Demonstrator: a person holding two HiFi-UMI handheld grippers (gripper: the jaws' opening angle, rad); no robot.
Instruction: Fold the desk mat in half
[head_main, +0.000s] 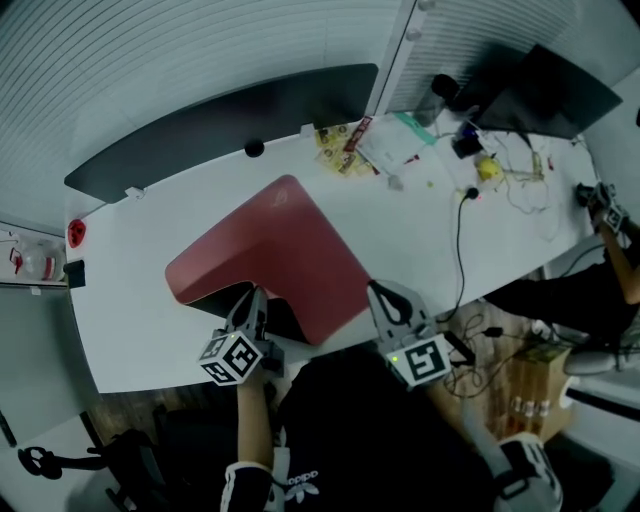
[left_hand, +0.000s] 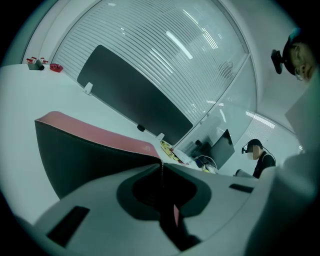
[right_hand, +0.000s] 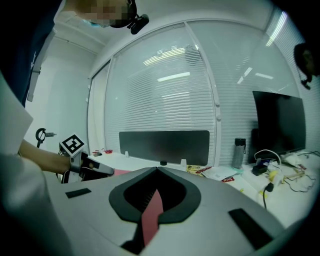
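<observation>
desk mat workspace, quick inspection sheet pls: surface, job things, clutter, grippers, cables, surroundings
surface: white table, with the mat across its near middle
job's things: red desk mat, near edge lifted off the table, dark underside showing
clutter: papers and packets, bottle, yellow item, all at the far right
grippers: left gripper shut on the mat's near edge; right gripper shut on the mat's near right corner
cables: black cable runs over the near table edge; thin wires near the monitor
surroundings: dark divider panel, monitor, window blinds, another person at the right
</observation>
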